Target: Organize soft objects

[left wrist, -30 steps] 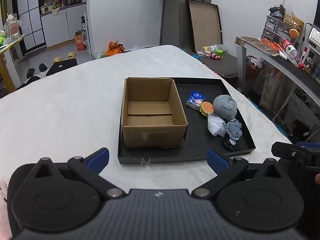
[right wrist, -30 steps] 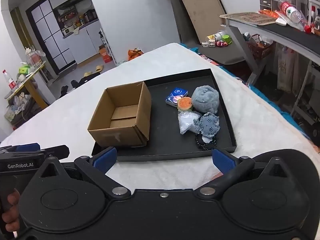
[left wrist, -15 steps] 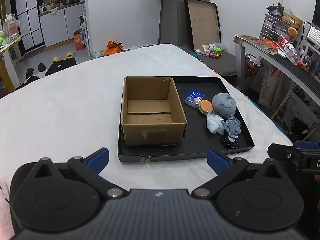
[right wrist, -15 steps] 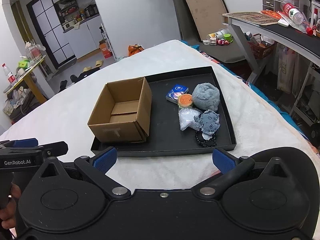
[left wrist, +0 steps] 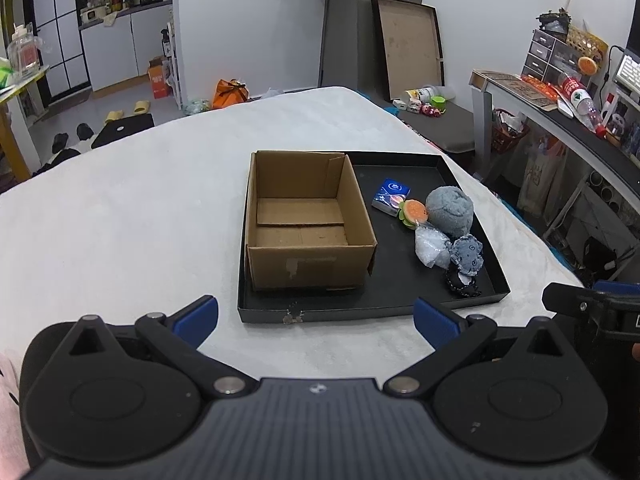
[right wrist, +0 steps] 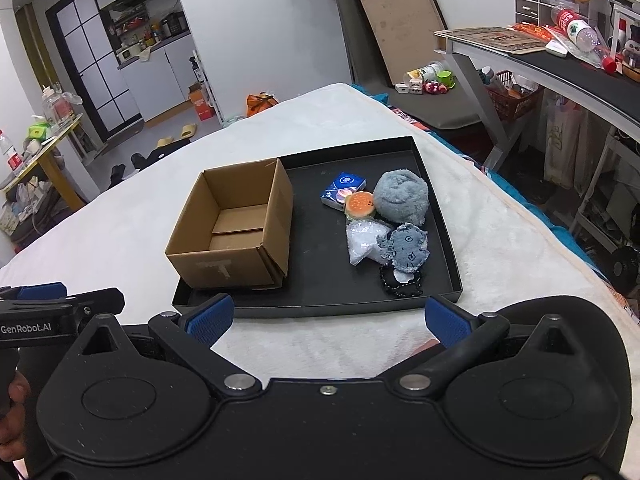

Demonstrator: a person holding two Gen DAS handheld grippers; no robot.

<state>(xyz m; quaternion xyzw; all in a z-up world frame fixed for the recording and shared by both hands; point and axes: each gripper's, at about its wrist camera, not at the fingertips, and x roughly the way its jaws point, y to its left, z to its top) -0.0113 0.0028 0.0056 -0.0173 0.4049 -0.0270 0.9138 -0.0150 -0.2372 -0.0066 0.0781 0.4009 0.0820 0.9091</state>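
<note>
Left wrist view showed the left gripper (left wrist: 316, 318) at 6 o'clock, its blue-padded fingers (left wrist: 198, 314) spread wide with nothing between them, hovering over the white fleece-covered bed (left wrist: 132, 216) just short of the shallow black rectangular tray (left wrist: 360, 312). At 3 o'clock in that view the black body of the right gripper (left wrist: 592, 308) poked in. Seen from its own camera, the right gripper (right wrist: 326, 318) was likewise spread and empty, near the tray's front edge.

On the tray's 9 o'clock half stood the open brown cardboard box (left wrist: 306, 220), upright, with only its bottom flaps visible inside. The soft things lay clustered on the tray's 3 o'clock half, apart from the box: a round grey fuzzy plush ball (right wrist: 401, 198) with a small orange burger-shaped toy (right wrist: 360, 207) touching it at 9 o'clock, and a flat blue packet (right wrist: 343, 189) at 10 o'clock of the burger. At 6 o'clock of the ball sat a crumpled clear plastic bag (right wrist: 364, 242), beside it a blue denim flower-shaped pad (right wrist: 408, 247), and below that a black beaded piece (right wrist: 401, 280), possibly a bracelet, too small to tell.
</note>
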